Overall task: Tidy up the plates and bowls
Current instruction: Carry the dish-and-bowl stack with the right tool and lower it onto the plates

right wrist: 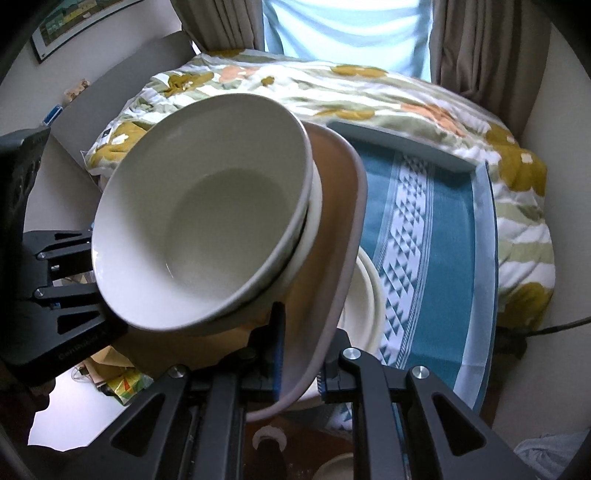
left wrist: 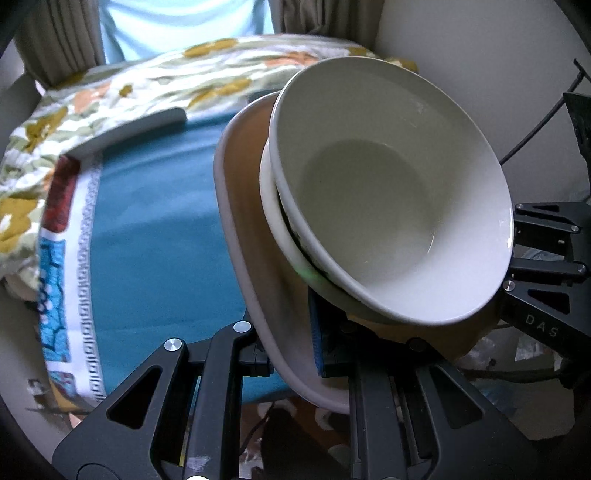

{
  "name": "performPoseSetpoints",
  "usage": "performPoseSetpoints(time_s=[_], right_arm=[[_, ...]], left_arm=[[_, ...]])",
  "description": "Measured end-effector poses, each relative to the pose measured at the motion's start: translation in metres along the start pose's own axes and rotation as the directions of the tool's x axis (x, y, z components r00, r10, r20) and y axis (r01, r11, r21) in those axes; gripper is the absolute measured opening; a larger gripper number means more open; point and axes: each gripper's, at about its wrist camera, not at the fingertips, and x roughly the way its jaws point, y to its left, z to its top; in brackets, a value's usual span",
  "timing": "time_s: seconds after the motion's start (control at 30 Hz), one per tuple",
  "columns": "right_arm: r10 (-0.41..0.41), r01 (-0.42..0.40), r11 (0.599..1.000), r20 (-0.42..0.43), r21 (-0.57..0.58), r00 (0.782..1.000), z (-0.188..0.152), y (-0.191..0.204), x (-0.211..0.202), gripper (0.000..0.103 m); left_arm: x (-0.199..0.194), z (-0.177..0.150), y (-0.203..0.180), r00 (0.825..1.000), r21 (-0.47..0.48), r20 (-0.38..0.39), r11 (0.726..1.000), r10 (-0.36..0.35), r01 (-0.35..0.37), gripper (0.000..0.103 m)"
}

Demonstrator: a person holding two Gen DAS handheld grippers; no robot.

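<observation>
While both grippers clamp opposite edges of the tan tray (left wrist: 251,236), the left gripper (left wrist: 291,360) and right gripper (right wrist: 301,373) carry it in the air above the blue cloth (left wrist: 159,206). A white bowl (left wrist: 391,192) sits nested in a second dish on it, so stacking looks done. Setting the load down remains, and another pale plate (right wrist: 369,295) waits below.

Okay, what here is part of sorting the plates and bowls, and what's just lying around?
Part of the job:
- tray, gripped at opposite rims by the left gripper and right gripper
- two stacked bowls riding on it
- plate on the tablecloth

Lying about:
- floral quilt
- curtains
- framed picture
- clutter on the floor
</observation>
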Motion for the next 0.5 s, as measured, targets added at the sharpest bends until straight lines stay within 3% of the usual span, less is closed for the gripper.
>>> performPoseSetpoints(time_s=[0.5], right_arm=[[0.039,-0.034,0.996,-0.065,0.078,0.997,-0.03,-0.026,0.049,0.013]], left_arm=[[0.06,-0.014,-0.018,0.995,0.007,-0.103,1.0,0.012,-0.012,0.012]])
